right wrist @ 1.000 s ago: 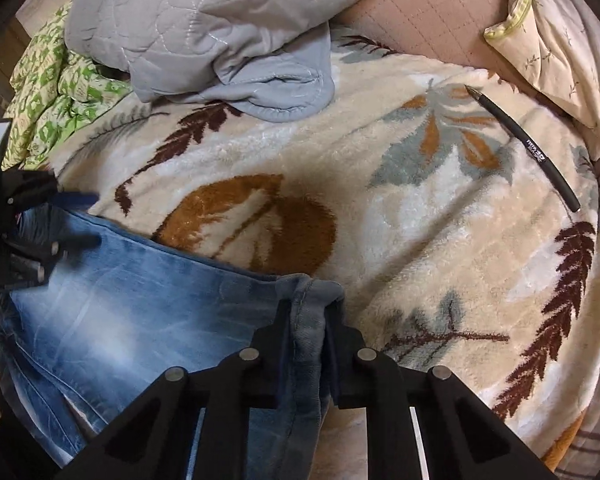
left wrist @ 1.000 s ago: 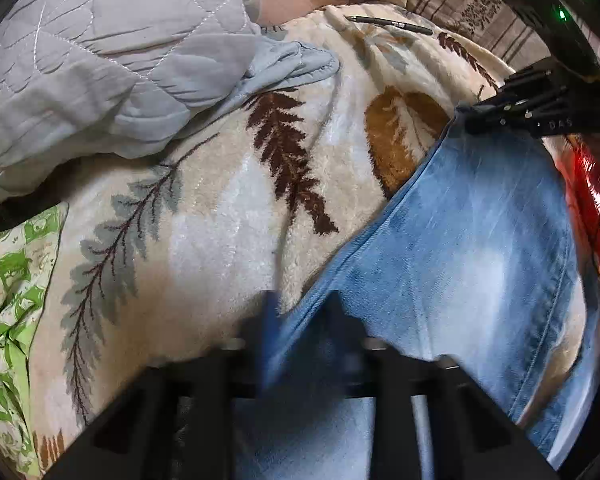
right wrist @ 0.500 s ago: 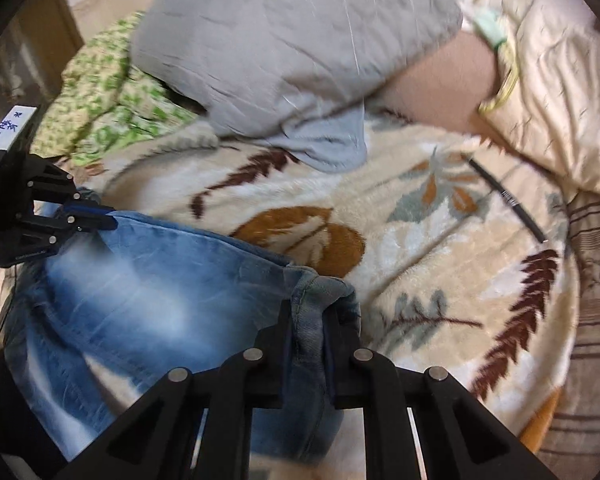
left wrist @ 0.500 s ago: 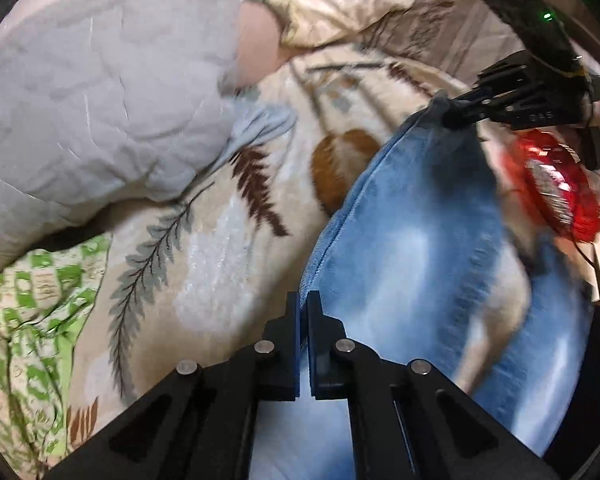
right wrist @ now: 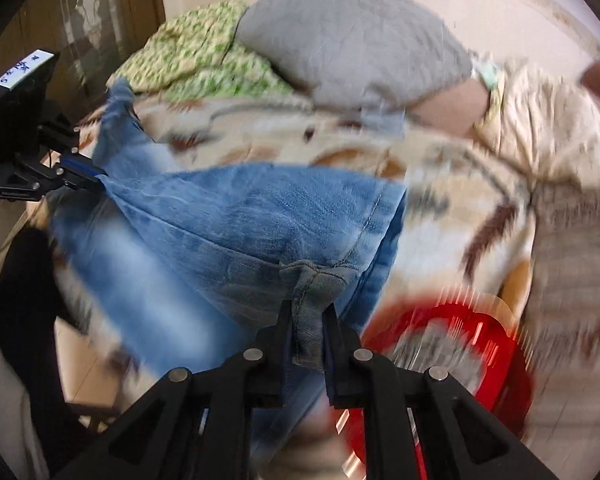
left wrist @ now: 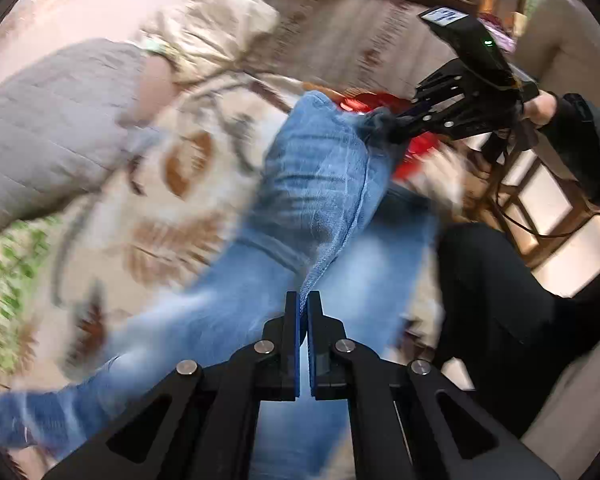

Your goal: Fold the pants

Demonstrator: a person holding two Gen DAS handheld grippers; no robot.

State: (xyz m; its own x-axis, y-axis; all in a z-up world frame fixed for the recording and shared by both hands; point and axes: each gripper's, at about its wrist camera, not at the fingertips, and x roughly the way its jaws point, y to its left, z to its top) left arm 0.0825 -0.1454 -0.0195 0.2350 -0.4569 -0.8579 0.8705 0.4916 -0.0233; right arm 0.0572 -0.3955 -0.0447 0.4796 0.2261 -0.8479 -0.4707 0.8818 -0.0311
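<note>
Both grippers are clamped on the jeans: left gripper pinches one edge, right gripper grips a thick hem, the denim stretched between them above the leaf-print blanket.

The pants hang stretched between the two grippers, above the leaf-print blanket that covers the bed. In the right wrist view, the left gripper sits at the pants' left end and the right gripper at their near lower edge, a bunched hem between its fingers. Behind the pants, at the far side of the blanket, lies a quilted cushion; a patterned cloth lies left of that cushion, and a pillow right of it. A basket sits right of the pants, below the blanket's near edge. In the left wrist view, a hand holds the right gripper to the right of the pants.
</note>
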